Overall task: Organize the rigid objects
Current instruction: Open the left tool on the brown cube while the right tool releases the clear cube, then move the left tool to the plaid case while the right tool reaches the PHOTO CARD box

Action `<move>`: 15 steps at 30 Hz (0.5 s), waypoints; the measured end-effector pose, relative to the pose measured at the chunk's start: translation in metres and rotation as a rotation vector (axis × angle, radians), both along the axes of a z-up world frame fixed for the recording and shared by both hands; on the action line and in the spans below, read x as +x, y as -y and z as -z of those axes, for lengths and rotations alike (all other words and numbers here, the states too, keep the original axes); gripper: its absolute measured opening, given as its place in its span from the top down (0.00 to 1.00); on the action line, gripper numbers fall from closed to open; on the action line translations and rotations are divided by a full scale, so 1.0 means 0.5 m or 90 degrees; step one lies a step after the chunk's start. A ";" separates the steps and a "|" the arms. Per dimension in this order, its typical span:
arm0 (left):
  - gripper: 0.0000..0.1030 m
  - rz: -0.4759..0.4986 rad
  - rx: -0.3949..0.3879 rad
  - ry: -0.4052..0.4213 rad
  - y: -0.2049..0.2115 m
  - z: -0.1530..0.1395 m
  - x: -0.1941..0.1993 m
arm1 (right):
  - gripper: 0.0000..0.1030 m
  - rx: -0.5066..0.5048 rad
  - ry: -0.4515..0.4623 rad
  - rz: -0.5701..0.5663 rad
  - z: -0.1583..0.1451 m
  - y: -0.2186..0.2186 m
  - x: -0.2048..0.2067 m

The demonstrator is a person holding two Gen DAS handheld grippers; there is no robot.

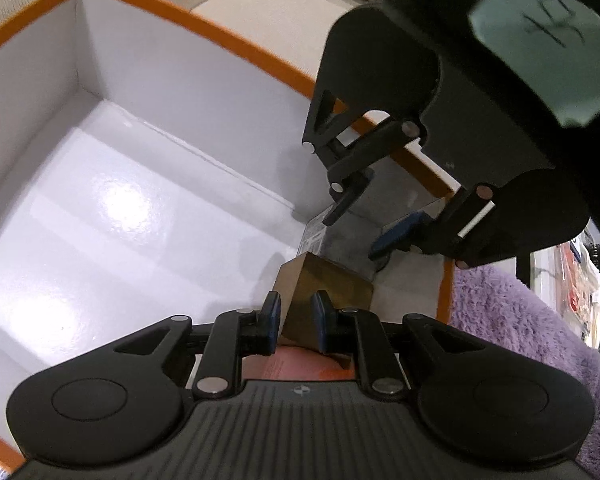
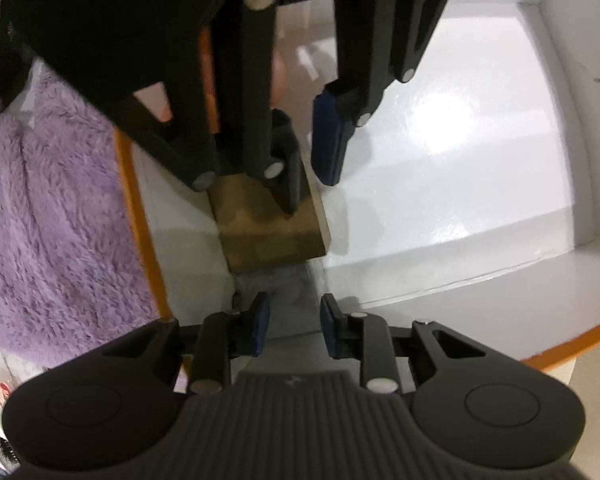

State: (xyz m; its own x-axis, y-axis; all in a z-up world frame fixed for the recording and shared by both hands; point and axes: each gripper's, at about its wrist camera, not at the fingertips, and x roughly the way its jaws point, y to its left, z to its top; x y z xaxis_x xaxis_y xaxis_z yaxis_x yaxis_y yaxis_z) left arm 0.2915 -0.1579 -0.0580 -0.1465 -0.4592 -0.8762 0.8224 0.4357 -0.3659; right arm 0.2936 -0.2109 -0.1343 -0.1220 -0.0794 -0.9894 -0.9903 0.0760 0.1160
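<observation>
A brown block (image 1: 324, 284) is pinched by the left gripper (image 1: 296, 322) inside the box (image 1: 188, 80); a grey box (image 2: 290, 300) is straddled by the spread right gripper (image 2: 294, 330).

Left gripper (image 1: 296, 322): jaws nearly closed, blue pads pressing both sides of a brown block (image 1: 324, 284). Right gripper (image 2: 292, 330): jaws parted, a grey block (image 2: 292, 312) between the pads; contact cannot be told. The two grippers face each other, tips close together, angled downward.
</observation>
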 end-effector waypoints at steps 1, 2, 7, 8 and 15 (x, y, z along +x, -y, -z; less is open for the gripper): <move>0.82 -0.002 0.000 0.005 -0.002 -0.008 -0.001 | 0.63 0.003 0.010 0.002 -0.007 0.000 -0.005; 0.82 -0.006 0.001 0.011 -0.005 -0.017 -0.003 | 0.61 0.006 0.019 0.004 -0.015 0.001 -0.009; 0.82 -0.037 -0.005 0.042 -0.028 -0.064 -0.025 | 0.55 0.019 0.069 0.024 -0.059 0.000 -0.031; 0.82 -0.042 -0.008 0.048 -0.037 -0.077 -0.033 | 0.54 0.023 0.082 0.027 -0.068 0.000 -0.037; 0.82 -0.118 -0.045 0.102 -0.137 -0.179 -0.096 | 0.46 0.109 0.192 0.085 -0.169 -0.030 -0.086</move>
State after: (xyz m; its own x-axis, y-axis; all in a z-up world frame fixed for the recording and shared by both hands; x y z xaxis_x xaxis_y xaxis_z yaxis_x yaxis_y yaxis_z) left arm 0.2437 -0.0895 0.0312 0.0837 -0.5259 -0.8464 0.7812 0.5620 -0.2719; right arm 0.2508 -0.1958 -0.0499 0.1785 0.0869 -0.9801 -0.9648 0.2109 -0.1570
